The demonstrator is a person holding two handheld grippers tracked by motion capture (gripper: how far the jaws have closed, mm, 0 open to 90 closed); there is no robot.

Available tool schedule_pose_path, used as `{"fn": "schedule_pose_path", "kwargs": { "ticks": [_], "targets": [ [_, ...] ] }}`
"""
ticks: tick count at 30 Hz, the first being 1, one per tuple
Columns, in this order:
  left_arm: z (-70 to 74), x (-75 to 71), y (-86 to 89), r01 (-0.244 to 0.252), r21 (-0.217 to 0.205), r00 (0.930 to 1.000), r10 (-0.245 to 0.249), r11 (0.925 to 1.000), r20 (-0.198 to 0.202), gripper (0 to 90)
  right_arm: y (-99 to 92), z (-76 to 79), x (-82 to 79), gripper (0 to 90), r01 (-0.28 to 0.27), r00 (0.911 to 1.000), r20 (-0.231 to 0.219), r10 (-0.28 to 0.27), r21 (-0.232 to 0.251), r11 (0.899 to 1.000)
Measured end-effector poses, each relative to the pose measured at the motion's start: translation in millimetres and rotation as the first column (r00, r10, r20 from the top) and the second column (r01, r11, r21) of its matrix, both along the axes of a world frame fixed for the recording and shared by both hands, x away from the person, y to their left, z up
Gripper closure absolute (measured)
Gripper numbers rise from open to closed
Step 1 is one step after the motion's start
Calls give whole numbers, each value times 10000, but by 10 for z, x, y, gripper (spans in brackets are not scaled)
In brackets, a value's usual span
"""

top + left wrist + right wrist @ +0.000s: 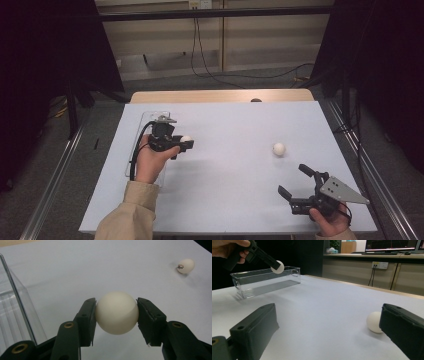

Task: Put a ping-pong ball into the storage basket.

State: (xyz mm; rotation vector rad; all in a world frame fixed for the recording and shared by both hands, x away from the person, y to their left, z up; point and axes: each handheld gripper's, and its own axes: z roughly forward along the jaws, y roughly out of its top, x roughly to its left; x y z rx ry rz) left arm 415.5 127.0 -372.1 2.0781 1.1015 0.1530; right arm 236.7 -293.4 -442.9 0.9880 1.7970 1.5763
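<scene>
Clear plastic is the material that matters at the far left: a long, narrow clear bin [134, 150] lies on the white table [230, 200] with its long axis running away from the person, its open top facing up. Just to its right, the left gripper [186, 143] is clenched on a white ball [186, 139], and in the left gripper view the two black pads press the held ball [116, 313] from either side, with the bin's wall [17, 302] close beside the left pad. Seen from the right gripper view, that ball [277, 267] hangs above the table at about the height of the bin's rim [262, 272]; whether it is already over the opening or just short of the near wall I cannot tell. So the coming move most likely turns on a short sideways shift toward the person's left, across the bin's narrow width, before a release. Farther right, a second ball [279, 149] rests on the table, well apart from the bin. The right gripper [295, 181] sits at the near right edge with its jaws spread and nothing between them; that loose ball [375, 322] lies ahead of it, partly behind one jaw, and it is clearly the nearer hand to it.
</scene>
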Motion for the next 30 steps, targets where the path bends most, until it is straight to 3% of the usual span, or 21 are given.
{"fn": "schedule_pose_path", "kwargs": {
  "ticks": [30],
  "targets": [
    [59, 7, 189, -319, 115, 9994, 317, 9994, 114, 512, 3, -1, 1, 12, -12, 10000, 6, 12, -35, 10000]
  ]
}}
